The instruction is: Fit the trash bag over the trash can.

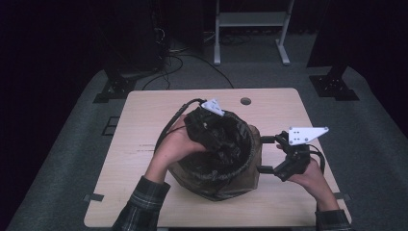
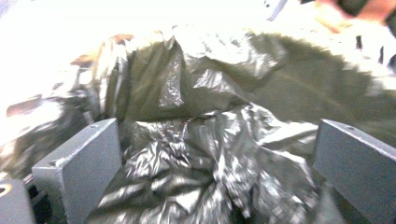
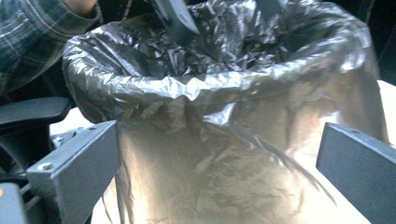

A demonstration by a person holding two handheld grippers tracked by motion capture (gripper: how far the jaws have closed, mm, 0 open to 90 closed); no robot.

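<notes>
Crinkled black plastic liner [image 1: 226, 144] drapes over the rim of a brown round bin [image 1: 250, 168] standing near the middle of the pale wooden desk [image 1: 144, 115]. The left gripper [image 1: 208, 129] reaches inside the liner from ten o'clock, its jaws spread apart over the folds. The right gripper [image 1: 263, 154] sits just beside the bin at three o'clock, jaws wide apart.
</notes>
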